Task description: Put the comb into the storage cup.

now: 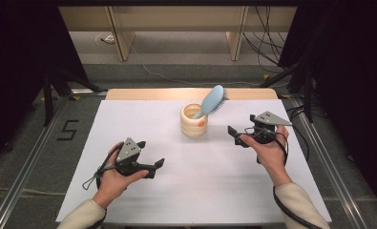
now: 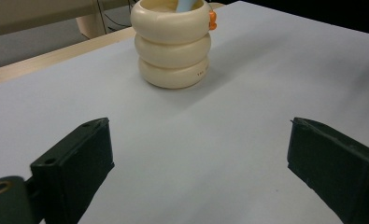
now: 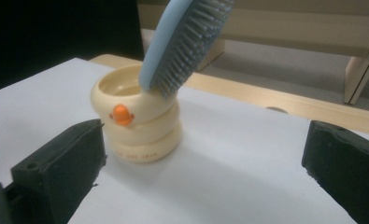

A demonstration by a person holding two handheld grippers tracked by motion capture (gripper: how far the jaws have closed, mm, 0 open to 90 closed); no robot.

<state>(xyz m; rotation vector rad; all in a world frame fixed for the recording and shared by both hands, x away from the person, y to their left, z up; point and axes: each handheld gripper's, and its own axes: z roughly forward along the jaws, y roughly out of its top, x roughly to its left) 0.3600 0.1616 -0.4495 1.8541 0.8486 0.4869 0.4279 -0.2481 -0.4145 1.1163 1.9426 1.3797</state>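
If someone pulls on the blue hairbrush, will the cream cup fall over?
It might. The blue hairbrush leans far out over the rim of the cream cup, so a sideways tug would probably lever the cup over. The cup looks squat, like three stacked rings on a broad base, which should help it stay put. Lifting the brush straight up seems safest.

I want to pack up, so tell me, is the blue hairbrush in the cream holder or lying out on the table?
In. The blue hairbrush stands handle-down in the cream holder, its bristled head leaning out over the rim.
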